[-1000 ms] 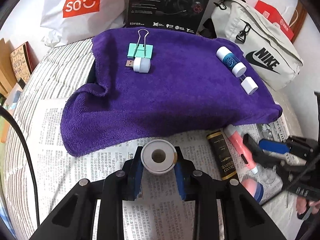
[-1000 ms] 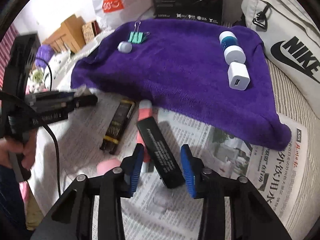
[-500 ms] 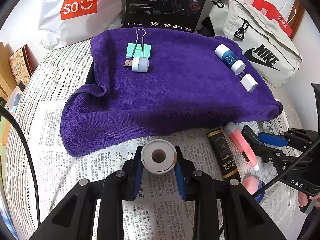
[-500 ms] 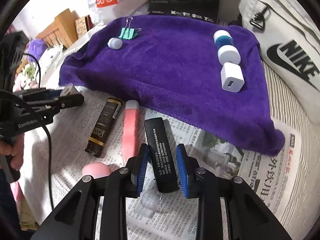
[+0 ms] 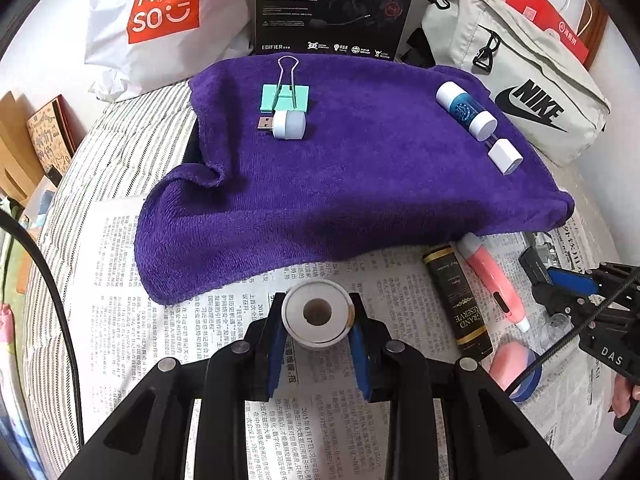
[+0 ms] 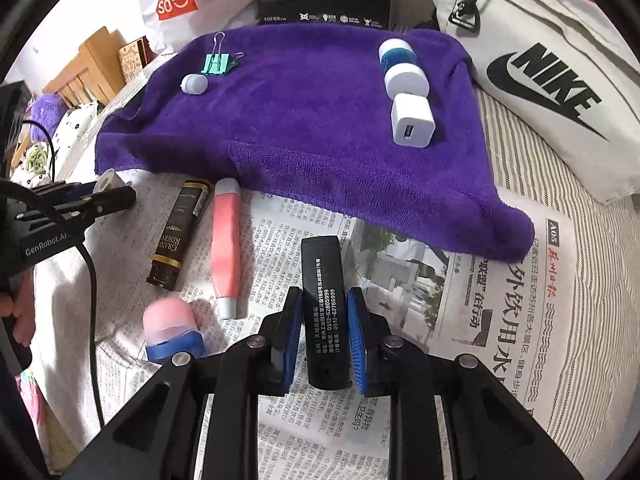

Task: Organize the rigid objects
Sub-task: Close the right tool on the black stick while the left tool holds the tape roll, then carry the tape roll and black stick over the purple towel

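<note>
MINISO on white bag [image 5: 160,20]; NIKE on beige bag [image 5: 520,92].

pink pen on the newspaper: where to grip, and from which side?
Grip the pink pen at mid-barrel, coming from above with the jaws across its width. It lies flat on the newspaper, and the dark tube lies close alongside, so a side approach looks cramped; its white tip tapers and would likely slip.

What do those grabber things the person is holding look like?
Both grippers, left and right, are black plastic with two fingers lined in blue pads, plus silver screws. The left one's side reads "GenRobot.AI" in white, with a black cable trailing from it.
</note>
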The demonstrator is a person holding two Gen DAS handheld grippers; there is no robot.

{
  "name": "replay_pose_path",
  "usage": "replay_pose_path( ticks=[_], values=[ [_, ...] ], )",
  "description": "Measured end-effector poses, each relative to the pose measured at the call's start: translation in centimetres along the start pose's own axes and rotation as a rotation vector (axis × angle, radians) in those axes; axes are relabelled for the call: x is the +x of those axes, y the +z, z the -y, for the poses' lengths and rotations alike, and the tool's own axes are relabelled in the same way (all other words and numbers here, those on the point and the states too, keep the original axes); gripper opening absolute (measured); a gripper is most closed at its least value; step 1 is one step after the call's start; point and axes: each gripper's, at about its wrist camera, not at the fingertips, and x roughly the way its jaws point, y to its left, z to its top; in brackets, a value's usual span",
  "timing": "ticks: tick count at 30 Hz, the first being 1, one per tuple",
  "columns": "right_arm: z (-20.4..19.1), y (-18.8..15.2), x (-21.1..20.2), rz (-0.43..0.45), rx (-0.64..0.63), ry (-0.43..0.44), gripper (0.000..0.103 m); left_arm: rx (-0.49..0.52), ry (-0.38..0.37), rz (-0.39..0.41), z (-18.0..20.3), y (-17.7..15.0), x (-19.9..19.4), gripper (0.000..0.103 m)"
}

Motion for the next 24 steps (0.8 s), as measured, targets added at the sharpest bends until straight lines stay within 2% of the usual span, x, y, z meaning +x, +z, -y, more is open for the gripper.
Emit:
replay_pose_path(
  ticks=[4, 12, 17, 24],
  values=[
    [-0.5, -0.2, 0.0, 0.007, -0.022, -0.027, 0.023, 0.012, 0.017, 0.005, 0.3, -0.1, 0.1, 0.028],
    [-0.1, -0.1, 0.1, 0.020, -0.018, -0.002, 0.022, 0.014, 0.006, 0.019, 0.2, -0.1, 0.1, 0.027],
    [0.6, -0.5, -0.8, 0.013, 0.025, 0.065, 0.021, 0.000, -0.030, 0.023, 0.2, -0.3, -0.9, 0.027],
    [1.4, -0.9, -2.7, 0.046, 0.051, 0.070, 0.021, 0.005, -0.017, 0.044, 0.1, -0.3, -2.9, 0.027]
  ],
)
